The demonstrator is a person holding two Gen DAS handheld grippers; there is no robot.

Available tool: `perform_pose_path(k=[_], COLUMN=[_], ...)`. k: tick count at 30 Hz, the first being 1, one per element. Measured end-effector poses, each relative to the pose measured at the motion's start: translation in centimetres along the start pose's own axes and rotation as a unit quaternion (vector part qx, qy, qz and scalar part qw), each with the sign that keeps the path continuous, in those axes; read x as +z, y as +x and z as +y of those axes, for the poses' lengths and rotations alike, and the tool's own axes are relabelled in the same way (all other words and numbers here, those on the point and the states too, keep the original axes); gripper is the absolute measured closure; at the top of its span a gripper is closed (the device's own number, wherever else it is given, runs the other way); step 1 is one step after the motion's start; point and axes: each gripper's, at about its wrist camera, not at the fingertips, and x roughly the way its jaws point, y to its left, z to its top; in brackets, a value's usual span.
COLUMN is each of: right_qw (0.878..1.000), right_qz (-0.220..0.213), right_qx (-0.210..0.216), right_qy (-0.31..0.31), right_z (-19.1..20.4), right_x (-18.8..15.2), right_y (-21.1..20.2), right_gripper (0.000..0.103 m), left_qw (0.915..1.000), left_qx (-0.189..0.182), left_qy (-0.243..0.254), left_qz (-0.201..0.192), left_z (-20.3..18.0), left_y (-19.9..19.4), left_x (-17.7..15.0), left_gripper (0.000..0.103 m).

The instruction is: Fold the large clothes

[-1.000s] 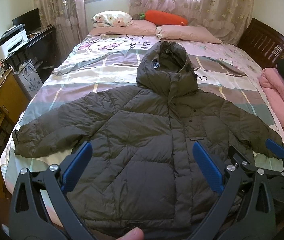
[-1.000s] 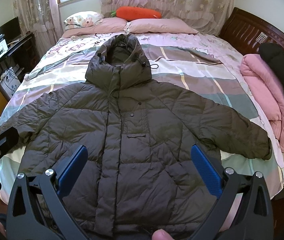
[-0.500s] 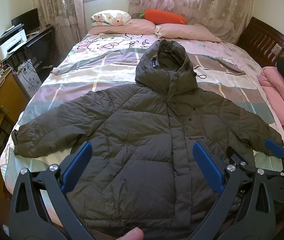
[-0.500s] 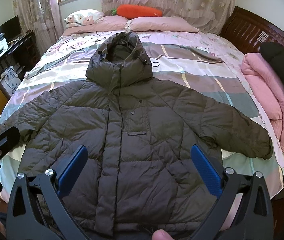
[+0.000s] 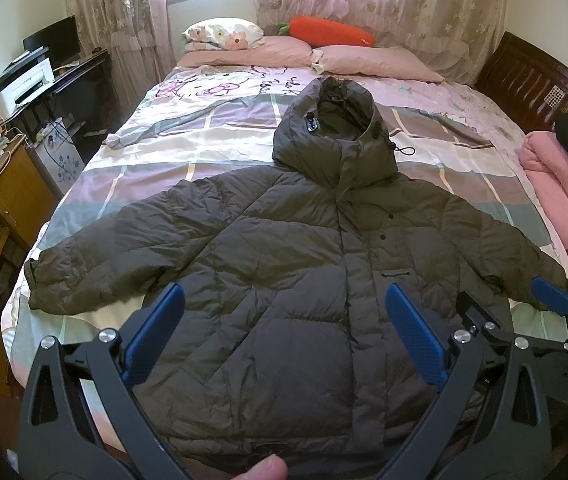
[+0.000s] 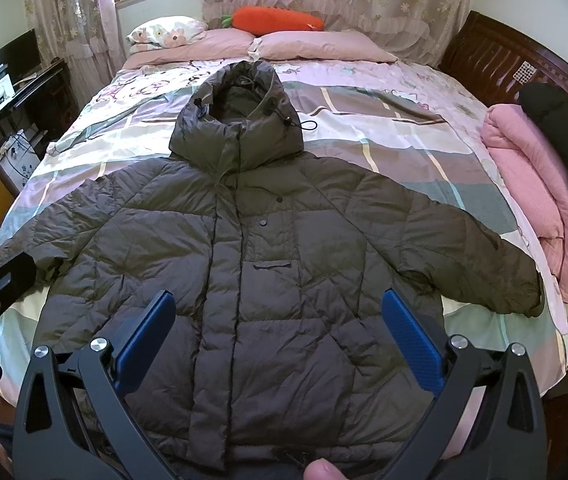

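Note:
A large olive-brown hooded puffer jacket (image 5: 296, 264) lies flat, front up, on the bed, sleeves spread out to both sides and hood toward the pillows; it also shows in the right wrist view (image 6: 268, 264). My left gripper (image 5: 284, 336) is open and empty, held above the jacket's lower hem. My right gripper (image 6: 278, 332) is open and empty, also above the lower hem. The right gripper's blue pad shows in the left wrist view (image 5: 552, 302) by the jacket's right cuff.
The bed (image 5: 188, 148) has a patchwork sheet, pink pillows (image 5: 372, 60) and an orange carrot cushion (image 5: 330, 32) at the far end. A pink folded quilt (image 6: 532, 184) with a black garment lies at the right. A desk with printer (image 5: 24, 84) stands left.
Both grippers have drifted slightly forward over the jacket. Both stay open. The jacket has not moved.

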Motion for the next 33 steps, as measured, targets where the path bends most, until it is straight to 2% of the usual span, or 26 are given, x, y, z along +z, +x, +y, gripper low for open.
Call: perform_pose_path(k=[29, 33], right_qw=[1.000, 1.000], right_qz=[0.000, -0.006], right_qx=[-0.001, 0.006], right_qy=[0.001, -0.002], right_z=[-0.2, -0.1], right_x=[0.4, 0.3], right_y=[-0.8, -0.7], right_gripper=[0.001, 0.001], left_qw=[1.0000, 0.9998], left_qx=[0.005, 0.022], left_qy=[-0.003, 0.003], left_qz=[0.003, -0.002], left_z=[0.5, 0.8], left_y=[-0.1, 0.4], left_x=[-0.1, -0.3], left_gripper=[0.002, 0.002])
